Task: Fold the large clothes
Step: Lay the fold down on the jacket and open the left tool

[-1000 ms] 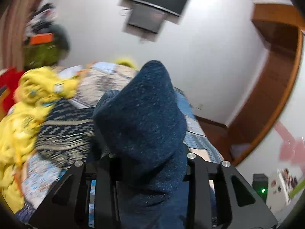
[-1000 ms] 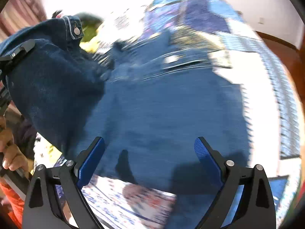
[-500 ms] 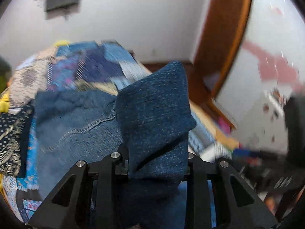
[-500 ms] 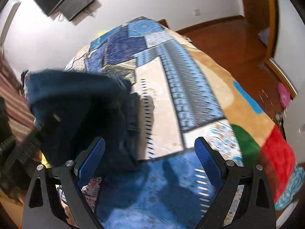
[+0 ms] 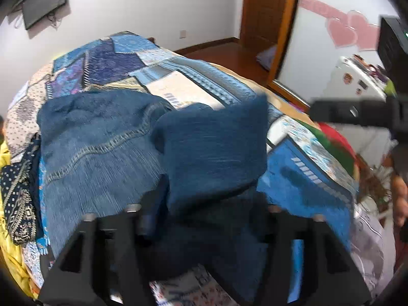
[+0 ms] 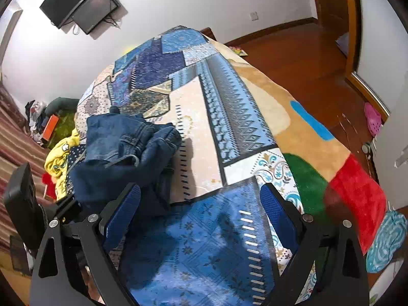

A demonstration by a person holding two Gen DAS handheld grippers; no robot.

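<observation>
A: Risk check, left side first. Left gripper (image 5: 204, 209) has its jaws opening, and a thick fold of the denim garment (image 5: 102, 153) is between them, bulging up over the fingers. If the cloth snags on a finger as the hand pulls off, I judge the fold gets dragged open again.

B: Noted. Is the denim gripped or free?

A: Cannot see the pads; the fold hides them. Jaws stand apart, cloth looks slack, so I read it as let go. The rest of the garment lies on the patchwork bedspread (image 5: 178, 86), ahead and left of that gripper, touching a patterned dark cloth (image 5: 17, 196) and a yellow cloth (image 5: 10, 250) at the bed edge.

B: Second risk?

A: The folded part sits lumpy, not flat; it may slump sideways.

B: Right side?

A: Right gripper (image 6: 201, 216) is spread wide with nothing between its blue pads (image 6: 122, 216), hovering over bare bedspread. The denim heap lies to its upper left, just beside the left finger, not between the fingers
</observation>
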